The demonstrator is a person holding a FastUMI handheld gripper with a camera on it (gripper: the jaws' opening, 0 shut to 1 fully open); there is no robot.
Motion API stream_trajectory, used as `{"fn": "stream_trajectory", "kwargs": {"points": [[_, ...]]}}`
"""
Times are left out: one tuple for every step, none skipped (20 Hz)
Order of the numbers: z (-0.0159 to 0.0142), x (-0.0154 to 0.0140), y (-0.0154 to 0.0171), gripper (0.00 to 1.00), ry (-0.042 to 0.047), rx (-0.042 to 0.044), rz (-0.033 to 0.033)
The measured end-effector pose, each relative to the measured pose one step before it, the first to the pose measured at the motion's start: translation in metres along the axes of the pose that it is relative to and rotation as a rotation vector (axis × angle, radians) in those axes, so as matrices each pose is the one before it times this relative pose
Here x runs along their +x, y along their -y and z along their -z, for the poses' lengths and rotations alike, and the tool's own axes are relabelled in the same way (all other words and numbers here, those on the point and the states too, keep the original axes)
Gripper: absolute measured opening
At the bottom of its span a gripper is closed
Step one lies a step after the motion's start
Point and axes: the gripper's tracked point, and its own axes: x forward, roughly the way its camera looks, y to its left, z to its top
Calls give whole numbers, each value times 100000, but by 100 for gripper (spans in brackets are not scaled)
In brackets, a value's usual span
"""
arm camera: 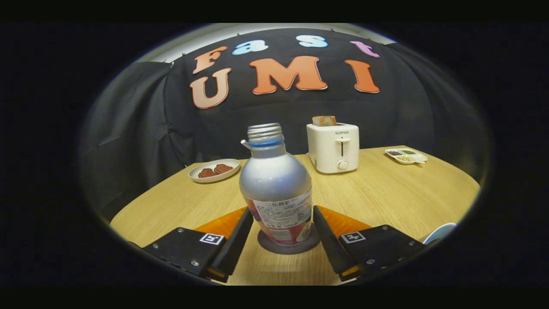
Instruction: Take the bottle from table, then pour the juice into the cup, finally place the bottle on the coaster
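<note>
Jaws of the gripper (pixel 281 231) stand spread, flanking the silver, round-shouldered metal bottle (pixel 276 189) with a small gap on each side. Bottle stands upright, uncapped, on a dark round coaster (pixel 270 248) on the light wooden table (pixel 386 193). Pale blue cup (pixel 441 233) sits beside the right finger. White toaster (pixel 333 147) stands beyond.
</note>
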Motion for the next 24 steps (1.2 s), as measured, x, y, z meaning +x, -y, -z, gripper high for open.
{"fn": "stream_trajectory", "kwargs": {"points": [[-451, -591, 79, 86, 1238, -351, 263], [-640, -483, 268, 92, 1628, -83, 541], [-610, -647, 106, 95, 1518, 401, 13], [-477, -660, -103, 96, 1091, 578, -531], [-412, -812, -108, 97, 1004, 476, -1102], [-649, -1083, -73, 97, 1234, 310, -1059], [-745, -924, -233, 97, 1794, -136, -1325], [-713, -945, -30, 97, 2179, -662, -1251], [-885, -1007, -72, 97, 2343, -1271, -980], [-941, -770, 132, 97, 2305, -1507, -804], [-872, -917, 248, 97, 2481, -1653, -331], [-938, -915, 262, 97, 2590, -1471, -317], [-987, -905, 269, 97, 2234, -819, -450], [-858, -752, 302, 97, 2512, 140, -921], [-849, -880, 246, 97, 2092, 650, -795], [-736, -749, 316, 97, 2047, 898, -964], [-716, -758, 504, 97, 1715, 626, -638], [-599, -698, 578, 97, 1769, 189, -659], [-644, -528, 576, 97, 1663, 356, -320], [-229, -607, 643, 97, 464, 298, 84], [-561, -774, 740, 97, 1602, 11, 682], [-909, -814, 876, 97, 2385, -947, 941], [-819, -763, 687, 97, 2803, -1383, 1209], [-941, -721, 782, 97, 2767, -1476, 1366]]}}
